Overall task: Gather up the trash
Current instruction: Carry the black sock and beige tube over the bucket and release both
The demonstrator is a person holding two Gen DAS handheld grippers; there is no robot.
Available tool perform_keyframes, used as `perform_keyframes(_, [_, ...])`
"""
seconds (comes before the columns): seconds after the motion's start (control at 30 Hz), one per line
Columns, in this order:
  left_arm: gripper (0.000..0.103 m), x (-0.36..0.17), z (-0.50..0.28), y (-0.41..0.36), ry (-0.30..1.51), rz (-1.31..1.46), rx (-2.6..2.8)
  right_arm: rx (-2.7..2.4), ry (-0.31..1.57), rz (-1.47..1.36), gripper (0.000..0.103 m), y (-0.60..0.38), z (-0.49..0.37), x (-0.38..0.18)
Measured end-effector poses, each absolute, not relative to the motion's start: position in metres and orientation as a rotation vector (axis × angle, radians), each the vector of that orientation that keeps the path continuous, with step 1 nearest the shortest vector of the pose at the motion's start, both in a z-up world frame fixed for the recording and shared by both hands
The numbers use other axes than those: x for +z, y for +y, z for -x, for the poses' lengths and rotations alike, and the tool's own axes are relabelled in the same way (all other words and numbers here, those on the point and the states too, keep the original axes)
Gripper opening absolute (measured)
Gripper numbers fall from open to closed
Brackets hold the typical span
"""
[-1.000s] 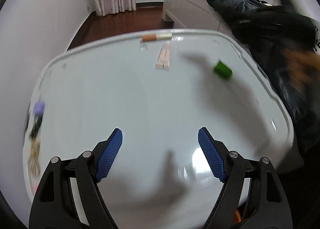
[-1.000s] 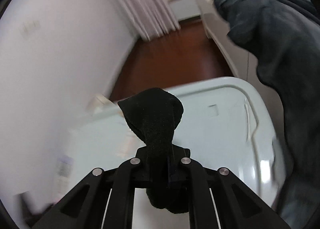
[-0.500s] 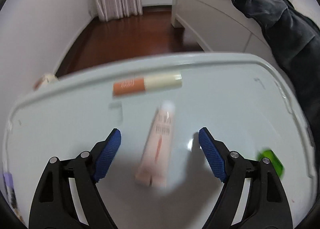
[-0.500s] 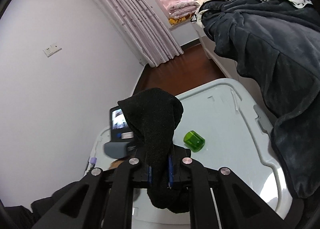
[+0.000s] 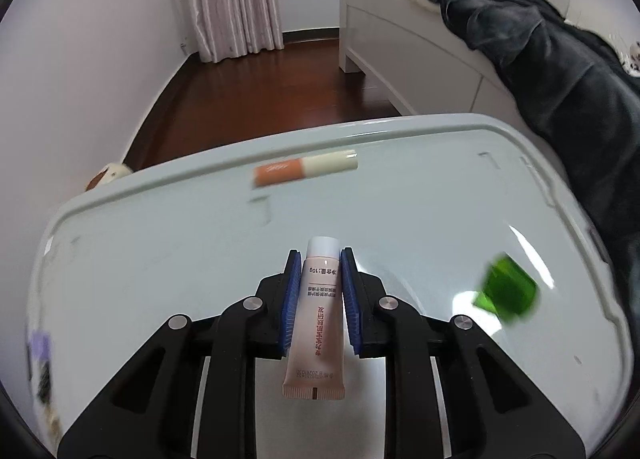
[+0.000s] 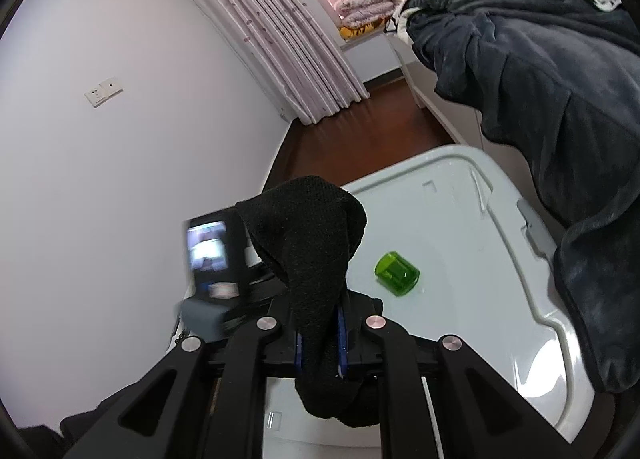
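Observation:
A small pink tube with a white cap lies on the pale glossy tabletop, cap pointing away. My left gripper is closing its jaws around it, and the blue pads touch the tube's sides. Further back lies an orange and cream tube. A green translucent cap rests to the right and also shows in the right wrist view. My right gripper is shut on a black cloth that droops over and under its fingers.
A white bed with a dark blanket borders the table on the right. A white wall runs along the left. Small blurred items sit at the table's left edge. The left gripper's camera body is beside the cloth.
My left gripper moved forward over the table to the pink tube and its jaws came together on it. The right gripper swung toward the table, still shut on the black cloth.

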State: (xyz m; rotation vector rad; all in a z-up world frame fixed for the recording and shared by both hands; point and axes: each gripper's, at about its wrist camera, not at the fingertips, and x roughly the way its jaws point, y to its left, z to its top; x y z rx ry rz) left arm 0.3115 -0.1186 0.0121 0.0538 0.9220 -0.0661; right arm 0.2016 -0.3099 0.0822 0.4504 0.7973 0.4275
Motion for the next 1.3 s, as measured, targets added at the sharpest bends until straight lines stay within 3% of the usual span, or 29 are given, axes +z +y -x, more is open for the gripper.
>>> perform_keyframes(0.27, [0.020,0.077,-0.181,-0.087,0.912,-0.060,-0.047,0.456,0.849,-0.404,0.012,-0.290,-0.184,0.071])
perform_keyframes(0.5, [0.020,0.089,-0.066,-0.066,0.957,-0.006,-0.057,0.530,0.913,-0.407,0.012,-0.274,-0.092,0.064])
perform_keyframes(0.77, [0.020,0.033,0.012,-0.066,1.041,0.047,-0.052,0.528,1.026,-0.257,0.014,-0.246,0.006,0.023])
perform_keyframes(0.93, [0.020,-0.013,0.023,-0.064,1.169,0.074,-0.055,0.516,1.164,-0.235,0.014,-0.231,0.027,-0.019])
perform_keyframes(1.13, [0.021,-0.030,0.022,-0.065,1.230,0.100,-0.058,0.487,1.180,-0.211,0.015,-0.228,0.026,-0.023])
perform_keyframes(1.23, [0.021,-0.033,0.020,-0.066,1.242,0.100,-0.063,0.473,1.200,-0.213,0.018,-0.228,0.020,-0.029])
perform_keyframes(1.3, [0.021,-0.034,0.021,-0.065,1.251,0.099,-0.061,0.467,1.210,-0.207,0.026,-0.226,0.019,-0.032])
